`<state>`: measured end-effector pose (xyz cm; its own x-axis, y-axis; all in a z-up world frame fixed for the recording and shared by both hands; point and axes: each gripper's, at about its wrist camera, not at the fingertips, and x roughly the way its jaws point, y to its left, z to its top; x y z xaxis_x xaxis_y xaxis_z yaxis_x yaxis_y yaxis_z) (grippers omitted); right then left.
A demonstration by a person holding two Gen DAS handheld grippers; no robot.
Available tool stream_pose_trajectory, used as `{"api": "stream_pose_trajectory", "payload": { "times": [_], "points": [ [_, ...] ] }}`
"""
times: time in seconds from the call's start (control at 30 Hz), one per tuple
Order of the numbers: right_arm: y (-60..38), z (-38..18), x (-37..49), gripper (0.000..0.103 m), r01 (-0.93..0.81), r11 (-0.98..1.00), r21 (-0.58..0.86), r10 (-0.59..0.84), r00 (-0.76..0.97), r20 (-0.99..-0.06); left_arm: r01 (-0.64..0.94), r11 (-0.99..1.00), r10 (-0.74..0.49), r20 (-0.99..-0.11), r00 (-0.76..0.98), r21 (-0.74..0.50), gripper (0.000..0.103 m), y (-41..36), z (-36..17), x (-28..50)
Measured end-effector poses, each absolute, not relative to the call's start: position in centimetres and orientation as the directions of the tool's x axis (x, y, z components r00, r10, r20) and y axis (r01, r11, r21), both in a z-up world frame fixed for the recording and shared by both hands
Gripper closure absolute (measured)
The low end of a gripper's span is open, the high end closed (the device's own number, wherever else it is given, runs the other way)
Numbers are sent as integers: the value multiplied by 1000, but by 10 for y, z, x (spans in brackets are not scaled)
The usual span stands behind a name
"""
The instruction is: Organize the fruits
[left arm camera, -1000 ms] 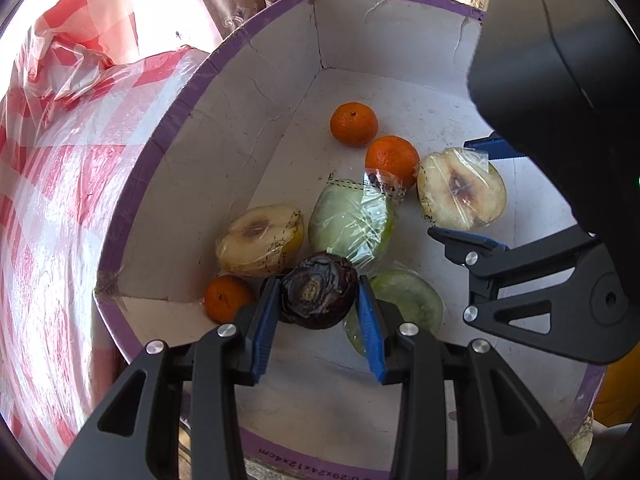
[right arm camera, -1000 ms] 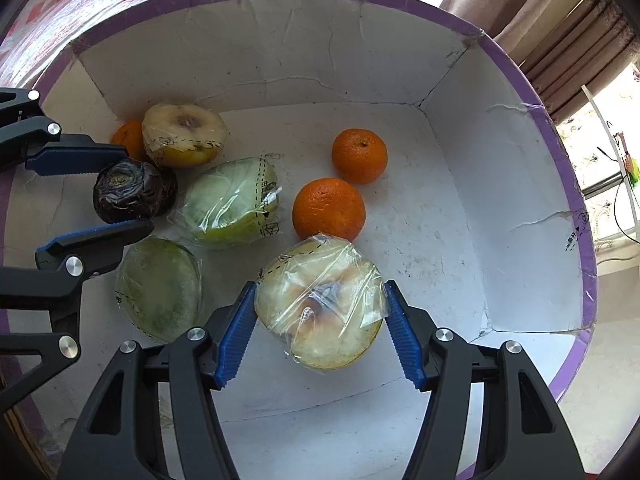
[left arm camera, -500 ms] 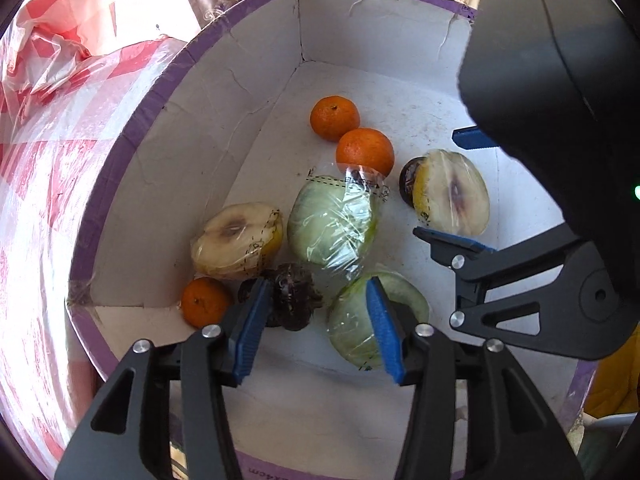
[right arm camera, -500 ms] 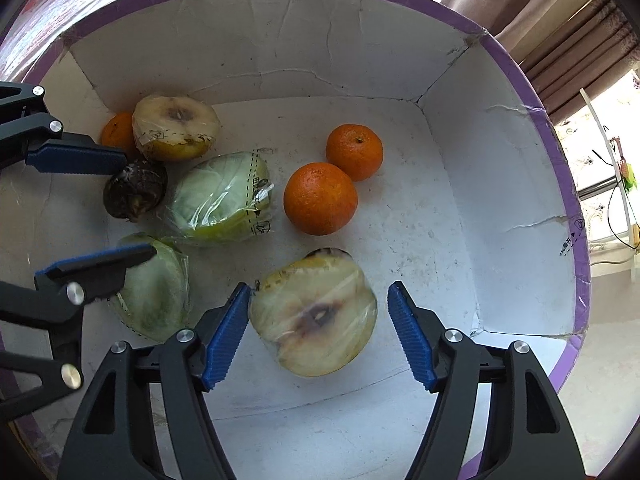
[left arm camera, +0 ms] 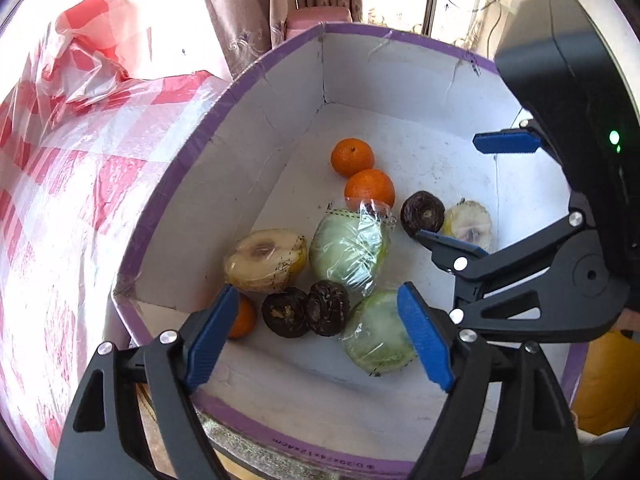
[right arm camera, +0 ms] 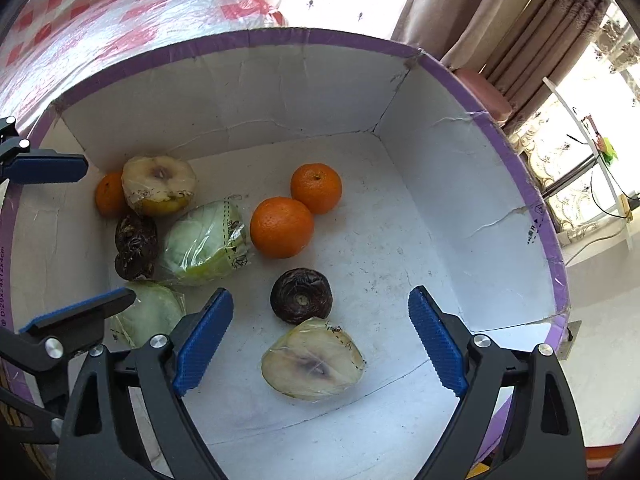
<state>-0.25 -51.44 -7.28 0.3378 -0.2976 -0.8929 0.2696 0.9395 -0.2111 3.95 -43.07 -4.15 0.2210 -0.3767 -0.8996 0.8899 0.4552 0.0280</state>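
While the left gripper (left arm camera: 316,336) hangs over the white box (left arm camera: 240,184) with the purple rim, its view counts three oranges (left arm camera: 352,157), three dark wrinkled fruits (left arm camera: 422,213), two wrapped green halves (left arm camera: 348,252) and two wrapped pale cut halves (left arm camera: 266,260) on the box floor. Its jaws have just been opening and now stand wide apart, holding nothing; two of the dark fruits (left arm camera: 306,314) lie side by side between them, untouched. A red-checked plastic sheet (left arm camera: 80,160) fills the left of the frame, and the right gripper (left arm camera: 468,192) blocks the right side, half hiding one pale half.

From the right wrist, the same count holds: three oranges (right arm camera: 282,227), three dark fruits (right arm camera: 301,296), two green halves (right arm camera: 206,242), two pale halves (right arm camera: 313,364). The right gripper (right arm camera: 320,340) has also just been opening; its jaws are spread wide, empty, with a pale half lying loose between them and a dark fruit just above it. The left gripper (right arm camera: 68,236) enters at the left edge, covering part of the lower green half. Curtains (right arm camera: 500,32) hang at the upper right.
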Motion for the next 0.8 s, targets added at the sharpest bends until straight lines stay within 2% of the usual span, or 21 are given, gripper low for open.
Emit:
{"api": "stream_pose_trajectory", "payload": {
  "times": [0.1, 0.3, 0.43, 0.5, 0.67, 0.8],
  "points": [
    [-514, -62, -10, 16, 322, 923, -213, -334, 390, -858, 862, 506, -431, -876, 219, -34, 10, -417, -28, 45],
    [-520, -29, -33, 16, 456, 872, -180, -416, 495, -763, 804, 576, -511, -832, 217, -144, 9, -389, -8, 43],
    [-516, -15, -53, 16, 514, 838, -183, -476, 523, -707, 732, 620, -586, -787, 193, -282, 5, -365, 2, 33],
    [-513, -5, -65, 16, 543, 822, -173, -496, 531, -687, 716, 636, -587, -783, 205, -289, 2, -360, 2, 20],
    [-512, 14, -83, 16, 588, 799, -126, -510, 552, -660, 674, 658, -575, -801, 164, -335, 2, -353, -17, 6],
    [-512, 15, -83, 16, 588, 800, -120, -506, 553, -662, 657, 664, -599, -781, 180, -358, 2, -347, -17, 10]
  ]
}}
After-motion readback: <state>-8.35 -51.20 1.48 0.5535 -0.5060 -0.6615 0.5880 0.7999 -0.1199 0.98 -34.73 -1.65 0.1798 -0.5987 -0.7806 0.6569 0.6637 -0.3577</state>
